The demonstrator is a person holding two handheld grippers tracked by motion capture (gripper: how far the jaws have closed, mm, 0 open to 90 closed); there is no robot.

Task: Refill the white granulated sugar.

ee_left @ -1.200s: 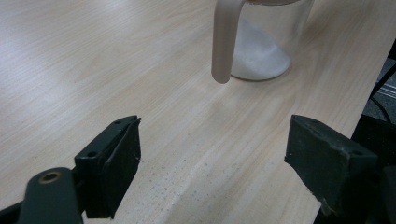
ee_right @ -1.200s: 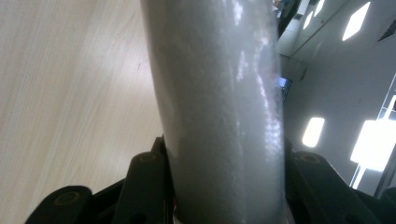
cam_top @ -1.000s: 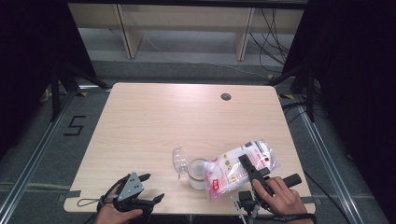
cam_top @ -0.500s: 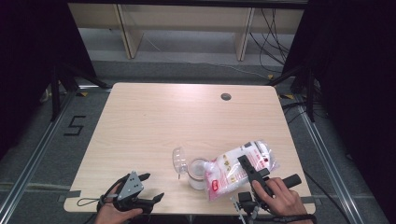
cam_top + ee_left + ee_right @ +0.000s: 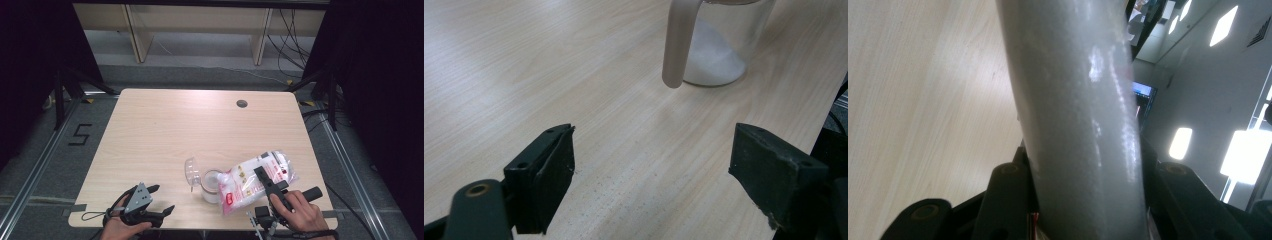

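Your bag (image 5: 252, 181) of white powder lies tilted at the table's (image 5: 165, 130) near right, its lower end over a clear jar (image 5: 212, 185) with white powder at the bottom. The jar's lid (image 5: 190, 171) hangs open to the left. Your right gripper (image 5: 267, 182) pinches the bag — in the right gripper view the plastic (image 5: 1078, 115) hides most else. Your left gripper (image 5: 161, 199) rests near the front edge, jaws spread wide, nothing between them; the left gripper view cuts off the jar's (image 5: 719, 45) top.
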